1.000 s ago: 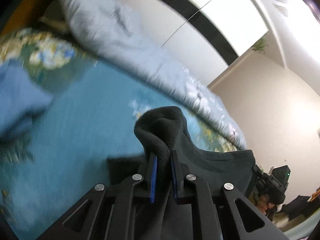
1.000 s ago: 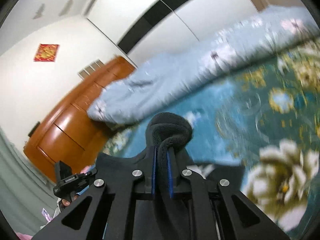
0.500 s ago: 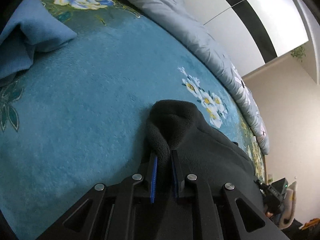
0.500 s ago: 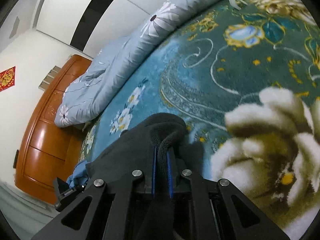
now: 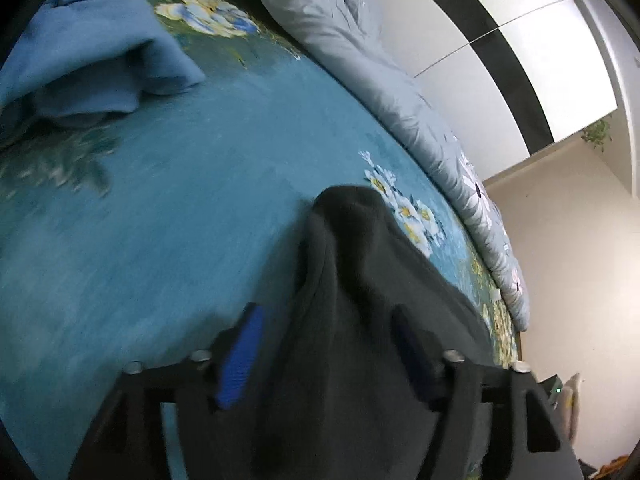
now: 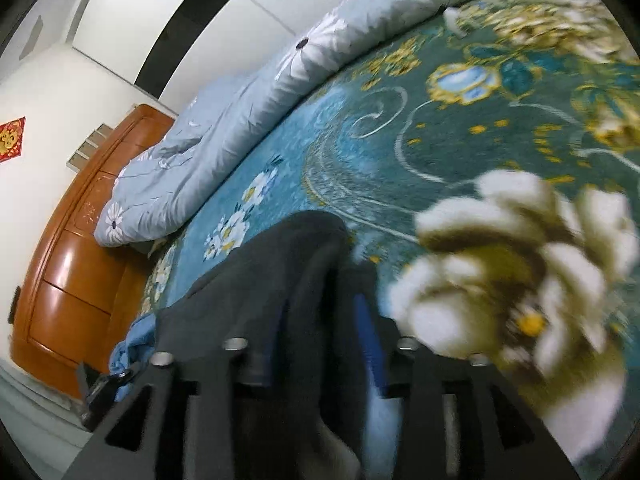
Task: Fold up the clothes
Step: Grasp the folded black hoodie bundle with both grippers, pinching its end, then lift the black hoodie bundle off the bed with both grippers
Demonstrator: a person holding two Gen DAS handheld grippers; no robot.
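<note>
On the teal floral blanket (image 5: 168, 208): dark fleece garment (image 5: 360, 280) lying flat, its far edge humped. Left gripper (image 5: 324, 344) and right gripper (image 6: 316, 344) both standing wide, gripping nothing. Advisable: withdrawing straight back and low, avoiding snagging the laid edge.

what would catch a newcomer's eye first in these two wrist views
Most striking is the dark fleece garment, which lies on the teal floral blanket and runs up between the spread blue-padded fingers of the left gripper and, in the other view, the right gripper. Next comes the big white flower print beside the right gripper, then the crumpled blue garment at the blanket's far left corner and the pale grey floral quilt along the far edge.
</note>
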